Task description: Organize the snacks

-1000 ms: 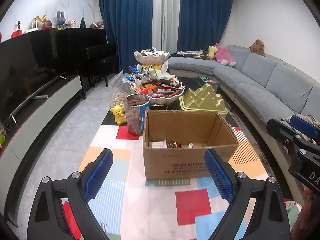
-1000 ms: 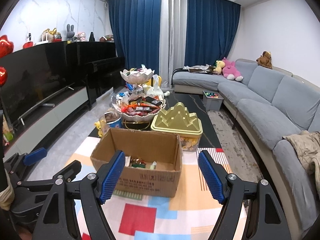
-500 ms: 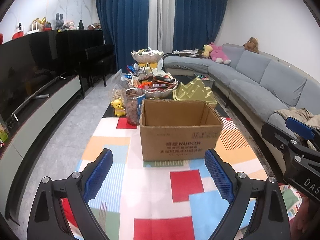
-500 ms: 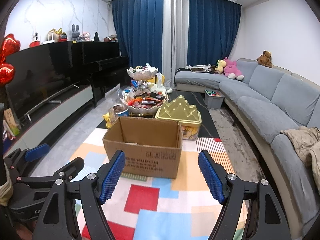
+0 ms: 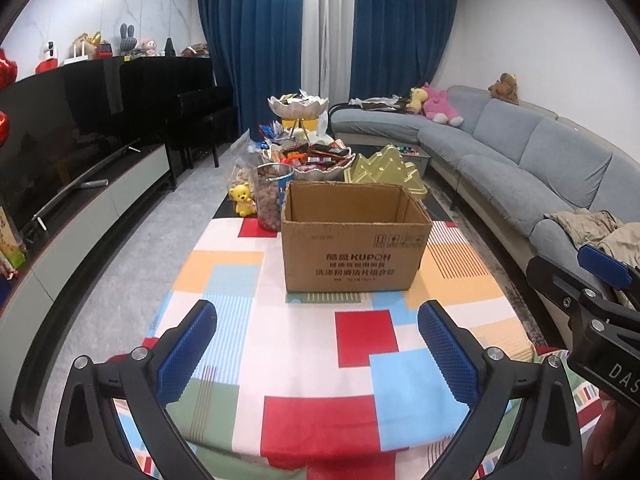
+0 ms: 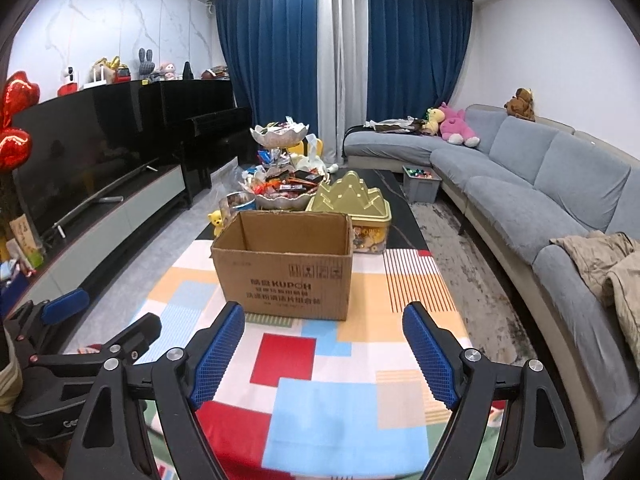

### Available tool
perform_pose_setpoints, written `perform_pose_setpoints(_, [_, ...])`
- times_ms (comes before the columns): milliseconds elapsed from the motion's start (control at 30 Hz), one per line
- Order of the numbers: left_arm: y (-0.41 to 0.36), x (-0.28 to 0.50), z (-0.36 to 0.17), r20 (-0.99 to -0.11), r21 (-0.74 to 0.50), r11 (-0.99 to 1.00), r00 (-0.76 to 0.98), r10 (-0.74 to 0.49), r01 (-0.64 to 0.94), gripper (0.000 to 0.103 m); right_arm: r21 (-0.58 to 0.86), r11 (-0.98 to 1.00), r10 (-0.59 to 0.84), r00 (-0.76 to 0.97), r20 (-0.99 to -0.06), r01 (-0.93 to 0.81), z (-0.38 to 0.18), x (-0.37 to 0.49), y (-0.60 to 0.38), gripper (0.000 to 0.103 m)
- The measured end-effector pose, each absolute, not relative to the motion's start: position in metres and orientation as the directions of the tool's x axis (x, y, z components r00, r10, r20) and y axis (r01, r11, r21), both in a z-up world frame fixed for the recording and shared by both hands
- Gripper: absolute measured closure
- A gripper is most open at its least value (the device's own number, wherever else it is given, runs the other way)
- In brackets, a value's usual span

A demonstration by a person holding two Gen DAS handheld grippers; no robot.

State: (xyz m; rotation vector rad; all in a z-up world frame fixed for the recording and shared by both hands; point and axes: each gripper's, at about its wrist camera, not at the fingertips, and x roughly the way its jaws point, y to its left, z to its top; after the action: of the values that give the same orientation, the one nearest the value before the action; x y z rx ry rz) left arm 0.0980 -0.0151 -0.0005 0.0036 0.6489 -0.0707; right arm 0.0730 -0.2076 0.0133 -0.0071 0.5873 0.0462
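**Both grippers hang back, snacks wait beyond the box**

The long worktop (image 5: 304,364) with its bright patchwork cover fills the near view. On it stands the open cardboard box (image 5: 354,248), well apart from both grippers; from here its inside is hidden. Just behind it sit the gold mountain-shaped tin (image 6: 352,200), the tiered snack bowl (image 5: 310,160) heaped with wrapped snacks, and on the left the nut jar (image 5: 272,196). The left gripper (image 5: 316,348) has just been opening its jaws, wide now with nothing between them. The right gripper (image 6: 324,350) likewise, jaws spreading and empty. By my reading, most of the sorting is left: the bowl is piled high.
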Motion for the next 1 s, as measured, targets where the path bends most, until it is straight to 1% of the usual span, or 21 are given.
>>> perform_pose_setpoints(33, [-0.014,0.095,-0.001,-0.604,-0.021,0.998,0.794,-0.066,0.066,0.001,0.007,0.999,0.042,0.83,-0.557,-0.045,0.013,0.069,-0.208,0.021])
perform_pose_setpoints(100, [-0.013,0.087,0.0,-0.604,-0.03,0.998,0.794,-0.069,0.063,0.0,0.009,0.999,0.034,0.828,-0.559,-0.035,0.014,0.062,-0.209,0.015])
perform_pose_setpoints(200, [-0.008,0.076,0.003,-0.603,-0.052,0.997,0.794,-0.073,0.052,0.0,0.001,1.0,0.022,0.835,-0.55,-0.025,0.017,0.049,-0.21,0.011])
perform_pose_setpoints(400, [-0.008,0.054,0.005,-0.611,-0.047,0.997,0.787,-0.082,0.067,0.0,-0.005,1.0,0.002,0.825,-0.565,-0.006,0.022,0.029,-0.216,0.01])
perform_pose_setpoints(600, [-0.003,0.036,0.004,-0.62,-0.068,0.996,0.779,-0.092,0.064,0.0,-0.029,1.0,-0.018,0.83,-0.557,0.003,0.03,0.012,-0.215,0.01])
perform_pose_setpoints(767, [-0.001,0.025,0.008,-0.598,-0.059,0.997,0.798,-0.072,0.046,0.0,-0.034,0.999,-0.025,0.835,-0.549,0.008,0.033,0.003,-0.215,0.008])
perform_pose_setpoints(1000, [0.001,0.02,0.01,-0.583,-0.052,0.998,0.811,-0.048,0.022,0.0,-0.019,1.0,-0.024,0.832,-0.555,0.016,0.032,0.003,-0.22,0.007])
